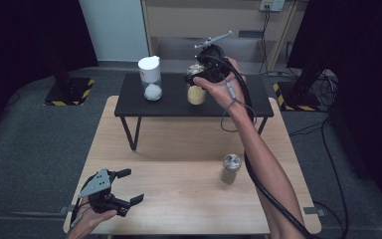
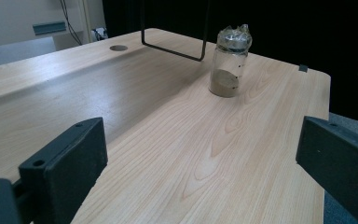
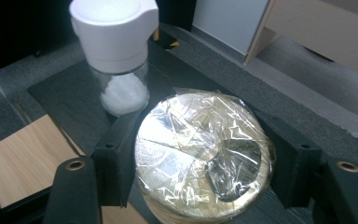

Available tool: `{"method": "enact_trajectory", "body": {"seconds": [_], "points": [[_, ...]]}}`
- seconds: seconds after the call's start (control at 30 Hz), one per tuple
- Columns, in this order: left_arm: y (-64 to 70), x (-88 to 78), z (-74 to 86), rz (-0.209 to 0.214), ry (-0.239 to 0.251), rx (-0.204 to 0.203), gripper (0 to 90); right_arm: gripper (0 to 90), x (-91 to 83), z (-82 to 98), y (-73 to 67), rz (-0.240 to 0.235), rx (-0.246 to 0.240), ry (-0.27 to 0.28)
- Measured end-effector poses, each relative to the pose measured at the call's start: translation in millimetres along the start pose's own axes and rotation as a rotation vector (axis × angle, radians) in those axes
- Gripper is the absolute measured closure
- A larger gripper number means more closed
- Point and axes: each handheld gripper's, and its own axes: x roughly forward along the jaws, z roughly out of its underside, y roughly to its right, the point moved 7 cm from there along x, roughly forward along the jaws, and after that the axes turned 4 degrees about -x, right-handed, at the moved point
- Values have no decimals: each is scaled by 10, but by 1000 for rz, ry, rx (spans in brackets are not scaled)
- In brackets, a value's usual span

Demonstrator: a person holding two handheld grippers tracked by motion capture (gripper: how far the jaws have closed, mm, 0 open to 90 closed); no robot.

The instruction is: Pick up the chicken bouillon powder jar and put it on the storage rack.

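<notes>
On the black raised shelf (image 1: 174, 99) stands a glass jar of yellow powder (image 1: 196, 93), its mouth covered with clear film (image 3: 200, 154). My right gripper (image 1: 197, 74) is shut on that jar from above, one black jaw on each side of the rim. A white-lidded jar of white grains (image 1: 150, 78) (image 3: 119, 56) stands to its left on the shelf. A third small jar of brownish powder (image 1: 230, 169) (image 2: 228, 63), also film-covered, stands on the wooden table (image 1: 179, 194). My left gripper (image 1: 129, 186) rests open near the table's front left corner, nothing between its jaws.
The shelf stands on thin black wire legs (image 2: 172, 46) over the back half of the table. A cable (image 1: 263, 184) trails along the right forearm. Grey floor surrounds the table, with a wooden cabinet (image 1: 214, 25) behind.
</notes>
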Motion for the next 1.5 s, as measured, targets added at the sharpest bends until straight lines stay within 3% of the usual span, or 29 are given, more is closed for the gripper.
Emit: {"method": "enact_trajectory", "body": {"seconds": [0.63, 1.5], "points": [[-6, 6, 4, 1, -1, -3, 11, 354, 299, -16, 162, 57, 50, -7], [-11, 6, 4, 2, -8, -2, 13, 354, 531, 53, 219, 51, 79, -33]]}}
